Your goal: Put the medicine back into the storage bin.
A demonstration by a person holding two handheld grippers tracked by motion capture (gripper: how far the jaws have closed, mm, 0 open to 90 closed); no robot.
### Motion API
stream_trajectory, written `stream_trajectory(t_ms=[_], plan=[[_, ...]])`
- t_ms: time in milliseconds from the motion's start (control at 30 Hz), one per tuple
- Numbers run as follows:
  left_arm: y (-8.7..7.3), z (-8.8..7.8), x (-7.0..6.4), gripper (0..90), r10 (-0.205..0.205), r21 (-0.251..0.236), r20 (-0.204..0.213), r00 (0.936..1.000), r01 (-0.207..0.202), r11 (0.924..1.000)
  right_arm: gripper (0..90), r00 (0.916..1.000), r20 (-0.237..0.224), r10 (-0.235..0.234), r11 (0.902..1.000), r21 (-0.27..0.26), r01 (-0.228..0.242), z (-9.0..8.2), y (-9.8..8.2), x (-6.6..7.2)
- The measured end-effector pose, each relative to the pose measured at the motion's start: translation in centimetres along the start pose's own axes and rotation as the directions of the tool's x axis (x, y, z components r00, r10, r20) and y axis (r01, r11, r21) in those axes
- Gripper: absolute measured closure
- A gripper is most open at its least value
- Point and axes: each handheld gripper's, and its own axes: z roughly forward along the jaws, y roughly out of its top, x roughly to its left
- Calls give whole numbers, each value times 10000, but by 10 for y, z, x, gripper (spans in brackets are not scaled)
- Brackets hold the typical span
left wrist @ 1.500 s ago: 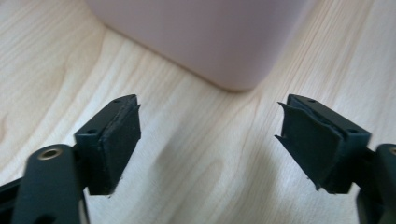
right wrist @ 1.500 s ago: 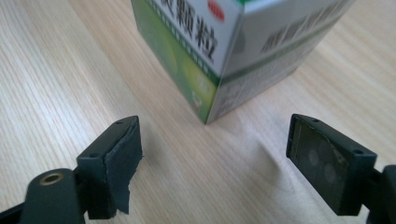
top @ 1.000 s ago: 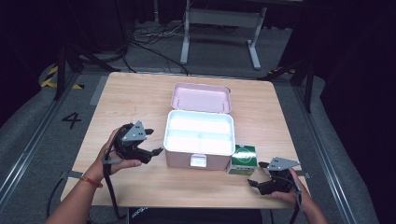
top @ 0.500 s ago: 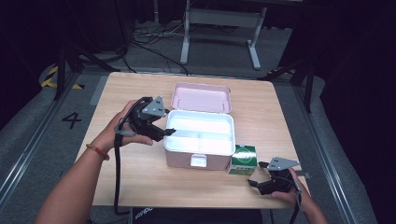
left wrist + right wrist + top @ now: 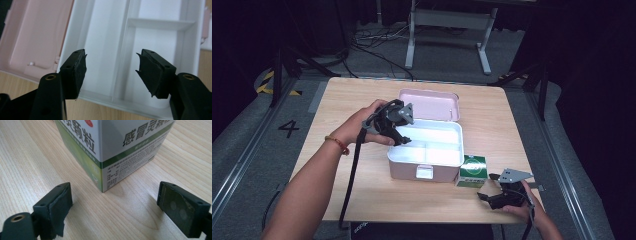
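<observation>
Now, scene: pink box (image 5: 424, 172), lid open, white tray inside.
L gripper (image 5: 398, 136): over box's left rim, jaws half-open, just been closing, nothing between.
R gripper (image 5: 488, 196): wide open, empty, near green carton (image 5: 472, 171) standing beside box's right front corner.
Tip: square jaws round carton, squeeze gently.

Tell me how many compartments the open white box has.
3: in the open white box, one long compartment beside the pink lid, two smaller opposite.
</observation>
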Motion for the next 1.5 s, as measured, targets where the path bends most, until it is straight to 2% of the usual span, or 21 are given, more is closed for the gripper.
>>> stream_trajectory(t_ms=[33,67,100,133,167,233,367,400,500,533,633,767,800,833,967,1033,1067,1167,1233,1367,1500], plan=[[5,7,4,394,128,545,324,9994,-145,9984,131,10000,-4,3,10000,-7,-3,0,0,0],[5,7,4,402,128,545,324,9994,-145,9984,131,10000,-4,3,10000,-7,-3,0,0,0],[10,14,4,408,106,1040,634,9979,-172,9944,130,10000,-11,3,10000,-2,-3,0,0,0],[13,17,5,410,158,1278,757,9970,-254,9915,129,10000,-17,-2,10000,0,2,0,0,0],[13,17,5,416,158,1278,757,9970,-254,9915,129,10000,-17,-2,10000,0,2,0,0,0],[22,25,4,422,179,1714,1208,9925,-386,9844,127,10000,-51,-17,10000,-15,17,1,0,0],[32,34,3,455,128,2058,1316,9912,-399,9778,127,10000,-55,-20,10000,-16,20,1,0,0],[36,37,3,455,126,2289,1456,9893,-461,9724,127,10000,-51,-18,10000,-14,18,1,0,0],[44,45,2,476,273,2532,1672,9855,-696,9649,127,10000,-47,-15,10000,-15,15,1,0,0],[46,47,1,481,261,2517,1745,9843,-703,9653,127,10000,-48,-15,10000,-14,15,1,0,0],[51,53,2,501,359,2689,1976,9796,-894,9590,127,10000,-58,-22,10000,-14,22,1,0,-1],[55,55,4,567,295,2508,2122,9768,-836,9644,127,10000,-61,-26,10000,-13,26,1,0,-1],[57,56,4,602,363,2481,2212,9745,-922,9643,127,10000,-61,-26,10000,-16,26,1,0,-1],[59,56,3,680,479,2487,2231,9736,-1043,9630,127,10000,-66,-28,10000,-12,28,1,0,-1],[62,57,1,771,695,2496,2154,9740,-1237,9604,126,10000,-67,-30,10000,-15,30,1,0,-1],[63,58,1,845,1005,2576,1795,9786,-1453,9553,126,10000,-68,-36,10000,-16,36,1,0,-1],[63,58,1,865,1005,2576,1795,9786,-1453,9553,126,10000,-68,-36,10000,-16,36,1,0,-1],[63,58,2,871,1079,2545,1898,9759,-1550,9546,126,10000,-73,-39,10000,-13,39,1,1,-1],[62,58,2,870,922,2508,1914,9772,-1395,9579,126,10000,-73,-39,10000,-13,38,1,1,-1],[63,58,3,872,960,2560,1950,9761,-1451,9557,126,10000,-77,-36,10000,-10,36,1,1,-1],[62,58,3,875,967,2441,1995,9751,-1450,9589,125,10000,-77,-36,10000,-9,36,1,1,-1]])
